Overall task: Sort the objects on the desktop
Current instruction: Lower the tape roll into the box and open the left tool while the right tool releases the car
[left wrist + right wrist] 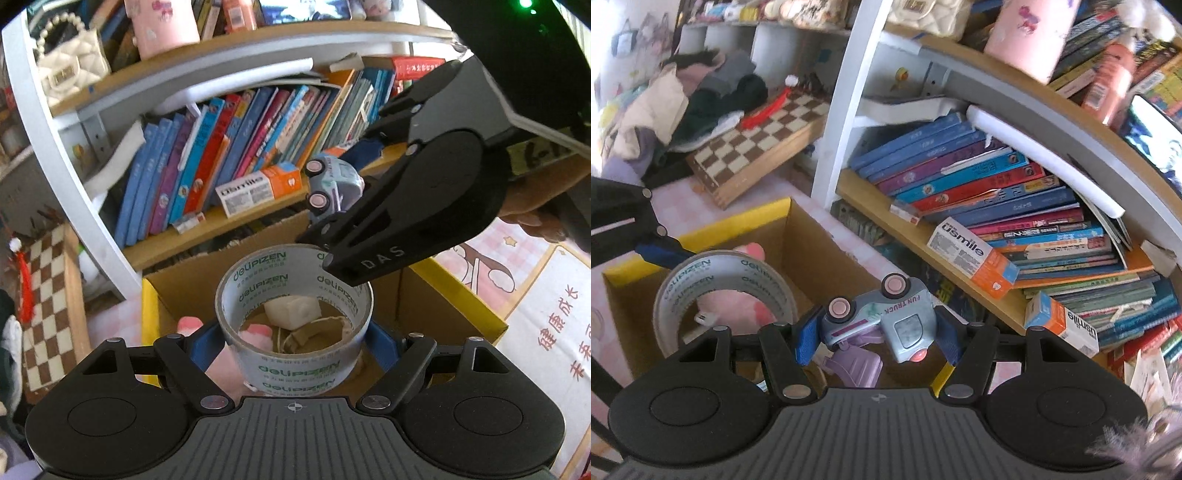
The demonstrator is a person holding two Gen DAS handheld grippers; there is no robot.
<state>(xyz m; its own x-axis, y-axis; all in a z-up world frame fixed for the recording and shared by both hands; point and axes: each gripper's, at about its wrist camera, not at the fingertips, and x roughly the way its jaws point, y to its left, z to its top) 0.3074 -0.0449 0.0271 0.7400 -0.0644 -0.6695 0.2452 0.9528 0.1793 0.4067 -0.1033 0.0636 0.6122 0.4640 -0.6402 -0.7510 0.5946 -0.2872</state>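
Note:
My left gripper (293, 345) is shut on a roll of clear tape (295, 354) printed with green letters and holds it above an open cardboard box (184, 284) with a yellow rim. My right gripper (877, 334) is shut on a pale blue toy truck (886, 317) with pink wheels, tipped on its side, over the same box (812, 251). In the left wrist view the right gripper (332, 236) and the truck (332, 181) hang just beyond the tape. In the right wrist view the tape (724, 291) sits to the left. Inside the box lie a pink plush (258, 332), a white block (291, 314) and a purple toy part (857, 365).
A bookshelf (997, 206) full of leaning books stands right behind the box, with orange and white toothpaste boxes (975, 258) on its wooden ledge. A chessboard (757, 144) and a pile of clothes (683, 99) lie to the left. A pink printed mat (535, 314) covers the desk.

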